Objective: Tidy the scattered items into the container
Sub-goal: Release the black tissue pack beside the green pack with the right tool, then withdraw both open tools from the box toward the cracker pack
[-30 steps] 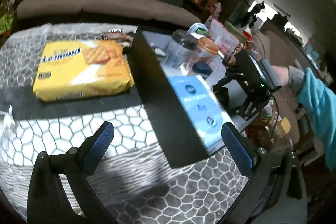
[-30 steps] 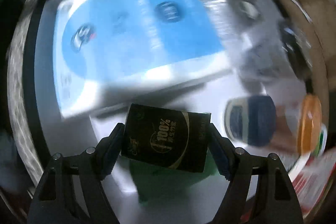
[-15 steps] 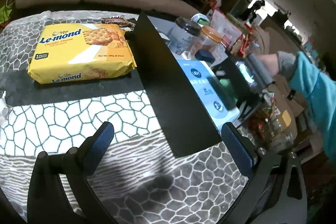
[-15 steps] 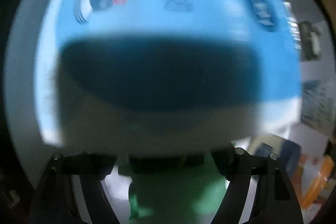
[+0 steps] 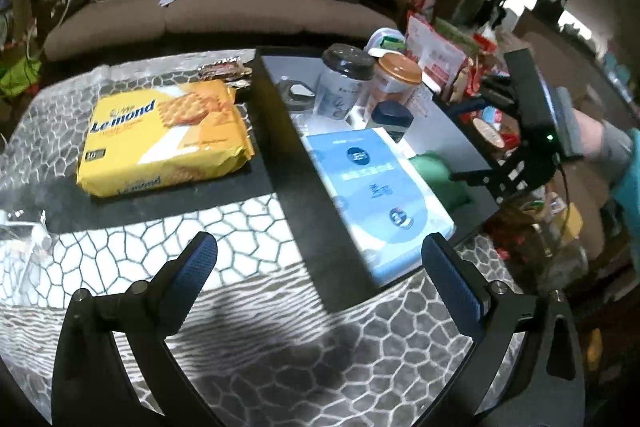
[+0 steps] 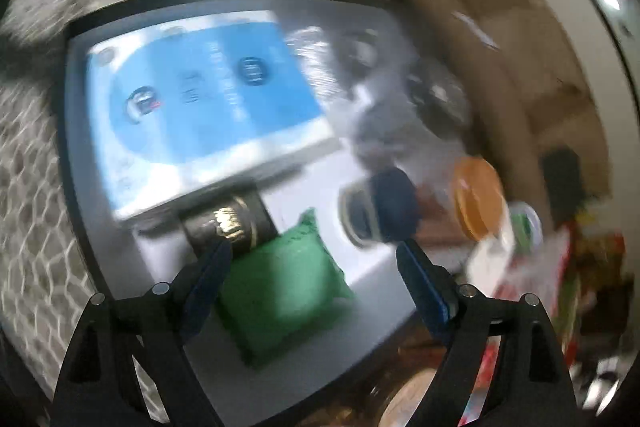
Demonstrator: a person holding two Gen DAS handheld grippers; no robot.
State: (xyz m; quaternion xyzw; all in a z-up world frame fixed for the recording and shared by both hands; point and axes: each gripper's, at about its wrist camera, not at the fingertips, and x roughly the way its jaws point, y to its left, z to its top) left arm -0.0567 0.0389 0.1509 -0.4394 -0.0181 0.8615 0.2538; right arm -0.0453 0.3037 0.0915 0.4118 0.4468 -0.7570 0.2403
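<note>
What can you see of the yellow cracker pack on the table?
The yellow plastic-wrapped cracker pack is a flat rectangular packet printed with "Le-mond" in blue letters and pictures of square crackers. It looks sealed and lies flat, face up, on a dark band of the patterned tablecloth, outside the black container and close to its left wall. No fingers touch it.

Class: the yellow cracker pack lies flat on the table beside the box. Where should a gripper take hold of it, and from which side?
Grip the cracker pack across its short width, near the middle, coming from above. It lies flat and wide, so its long sides offer parallel faces, and probably only that span fits the open left gripper.
</note>
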